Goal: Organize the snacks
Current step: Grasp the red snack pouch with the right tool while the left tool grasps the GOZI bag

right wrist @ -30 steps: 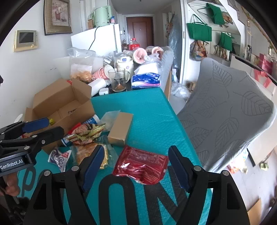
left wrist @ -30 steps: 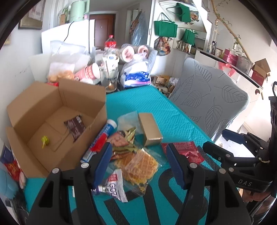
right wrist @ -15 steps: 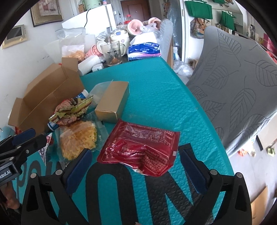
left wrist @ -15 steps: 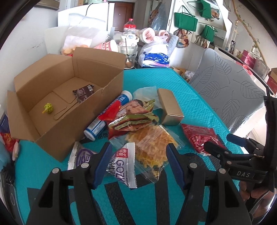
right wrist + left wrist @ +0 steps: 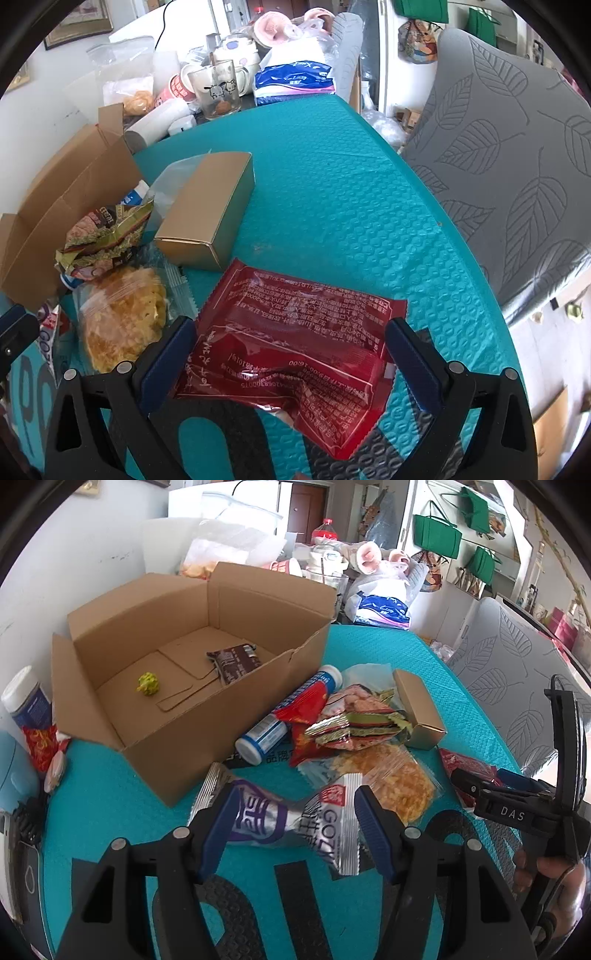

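An open cardboard box on the teal table holds a brown packet and a small green sweet. My left gripper is open, its jaws either side of a silver and purple packet. My right gripper is open around a red packet; it also shows in the left wrist view. Between them lie a clear bag of yellow waffle snack, a crumpled pink and green packet, a blue and white tube and a gold box.
A grey leaf-patterned chair stands by the table's right edge. Cups, a glass mug, tissue packs and bags crowd the far end. A white bottle and a red wrapper sit left of the box.
Both grippers have dropped lower and closer to the table. The left has shifted from the waffle bag to the silver and purple packet; the right now straddles the red packet.
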